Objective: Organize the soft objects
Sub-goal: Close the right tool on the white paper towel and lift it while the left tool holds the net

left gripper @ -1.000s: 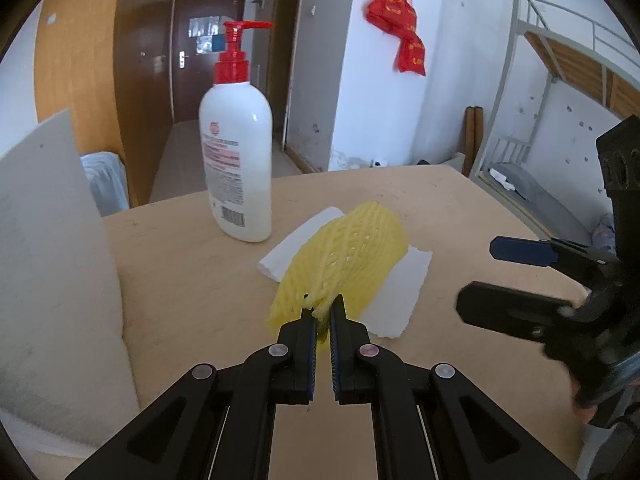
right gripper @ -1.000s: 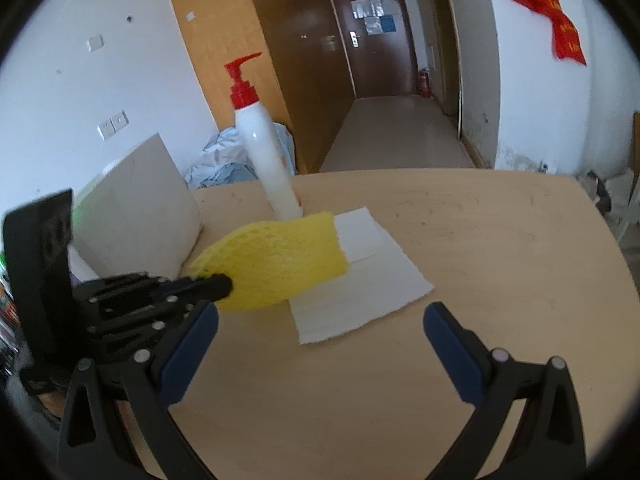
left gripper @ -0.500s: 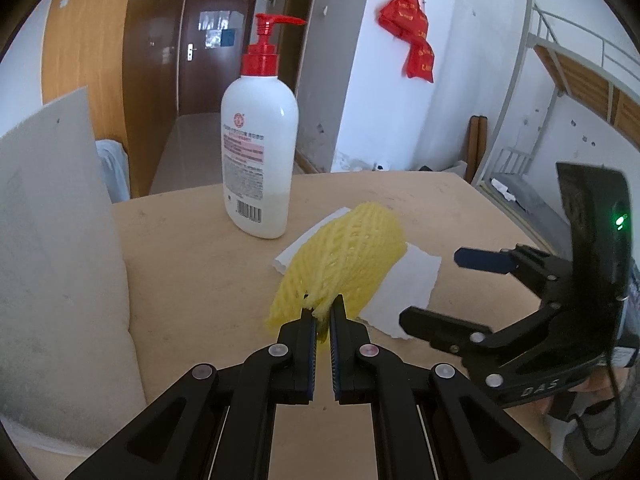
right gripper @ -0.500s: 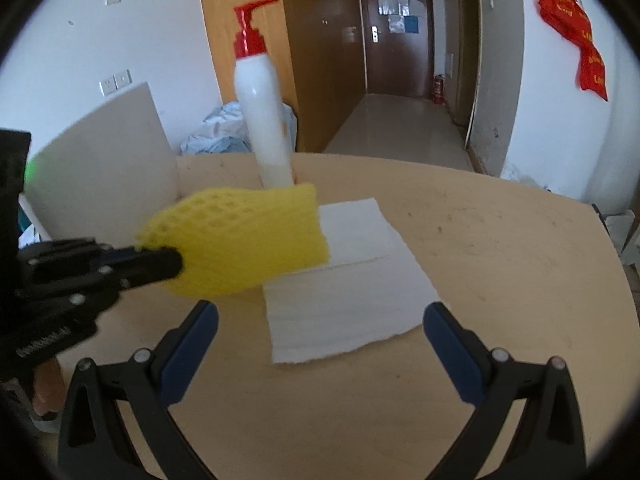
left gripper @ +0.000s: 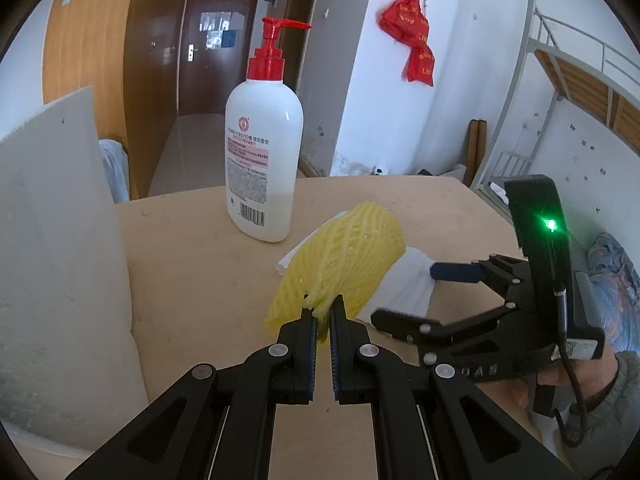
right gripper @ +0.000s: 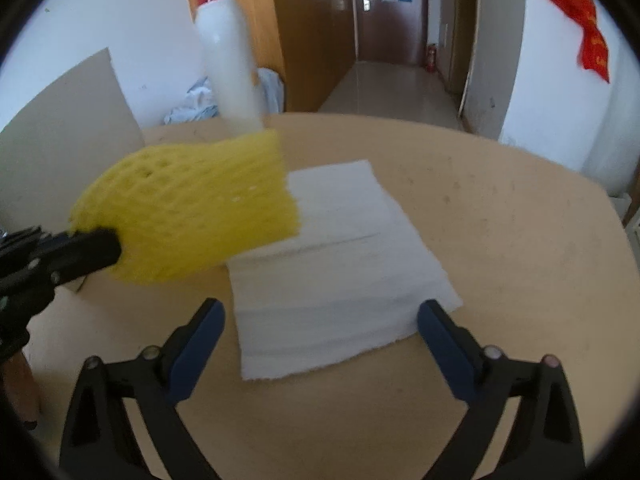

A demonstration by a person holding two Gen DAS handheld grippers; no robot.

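A yellow foam net sleeve [left gripper: 348, 256] hangs just above the table, and my left gripper [left gripper: 323, 312] is shut on its near end. In the right wrist view the sleeve [right gripper: 188, 212] sticks out to the right from the left gripper [right gripper: 100, 248] and covers the left part of a white tissue [right gripper: 340, 264]. The tissue [left gripper: 412, 268] lies flat on the wooden table [left gripper: 192, 272]. My right gripper [right gripper: 320, 312] hovers over the tissue's near edge. Its jaws are wide and closing slightly, the edge lies between them, and the pads do not touch it. From the left wrist view the right gripper [left gripper: 406, 293] comes in from the right.
A white lotion bottle [left gripper: 262, 160] with a red pump stands behind the sleeve, also the bottle [right gripper: 230, 64] in the right wrist view. A white foam board [left gripper: 52, 260] leans at the table's left side. A person's hand [left gripper: 580, 392] holds the right gripper.
The right gripper has come in and down over the tissue, close beside the left one. The left gripper still holds the sleeve and has hardly moved.
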